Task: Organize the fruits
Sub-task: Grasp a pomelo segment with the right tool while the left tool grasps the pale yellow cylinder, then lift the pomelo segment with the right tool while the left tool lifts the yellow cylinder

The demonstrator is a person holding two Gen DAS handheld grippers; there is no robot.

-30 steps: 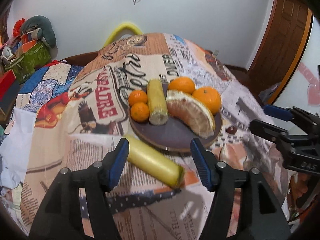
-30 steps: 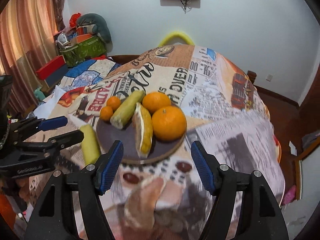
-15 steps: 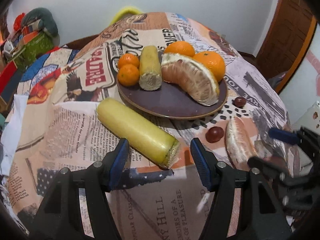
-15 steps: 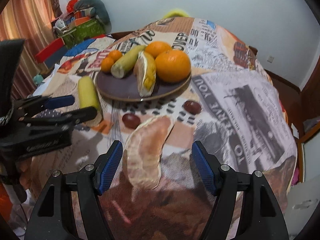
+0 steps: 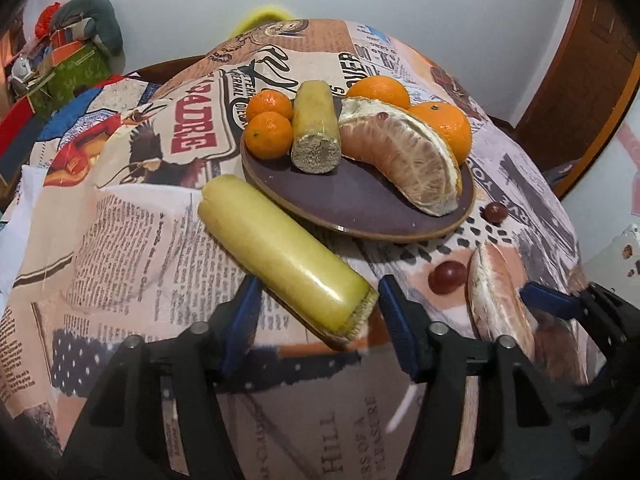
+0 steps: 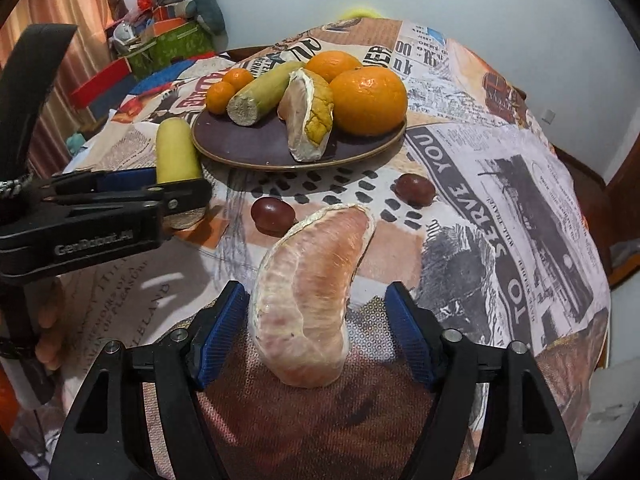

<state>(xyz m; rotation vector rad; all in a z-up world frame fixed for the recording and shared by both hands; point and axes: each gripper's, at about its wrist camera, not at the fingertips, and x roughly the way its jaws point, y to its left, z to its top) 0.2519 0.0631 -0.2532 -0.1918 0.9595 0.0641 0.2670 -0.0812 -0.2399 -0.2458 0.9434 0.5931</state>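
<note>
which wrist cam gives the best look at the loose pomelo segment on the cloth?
Right wrist. The pomelo segment sits centred and unobstructed between the open right gripper fingers. The left wrist view shows the same segment only at the right edge, foreshortened and partly behind the left gripper.

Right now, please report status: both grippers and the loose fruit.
Left gripper open around sugarcane piece. Right gripper open around pomelo wedge. Both fruits on tablecloth, off plate. Two grapes loose.
</note>
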